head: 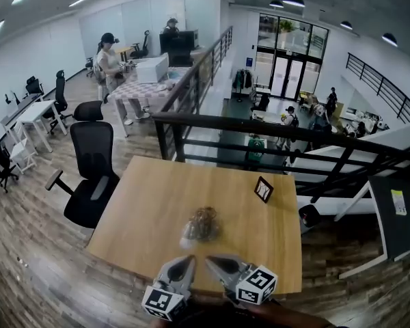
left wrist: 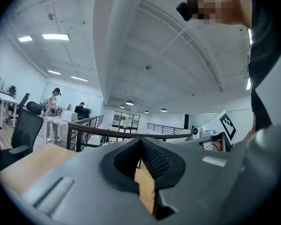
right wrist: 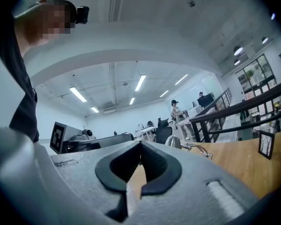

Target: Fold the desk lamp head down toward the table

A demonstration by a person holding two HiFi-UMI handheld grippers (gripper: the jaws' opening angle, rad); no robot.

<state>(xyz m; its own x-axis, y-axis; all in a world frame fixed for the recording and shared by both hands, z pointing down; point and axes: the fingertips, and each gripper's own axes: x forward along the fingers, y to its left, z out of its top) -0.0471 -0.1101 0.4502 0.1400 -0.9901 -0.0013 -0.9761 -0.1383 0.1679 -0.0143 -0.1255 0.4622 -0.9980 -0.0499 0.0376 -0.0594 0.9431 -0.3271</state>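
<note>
On the pale wooden worktop (head: 140, 203), the silvery metal desk lamp (head: 202, 225) lies straight ahead of the left gripper (head: 189, 259) and right gripper (head: 212, 259), equally near. Both jaws are pressed together, empty.

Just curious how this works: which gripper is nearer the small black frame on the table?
Right. The right gripper is below and left of the frame in the head view; the left gripper lies further left.
</note>
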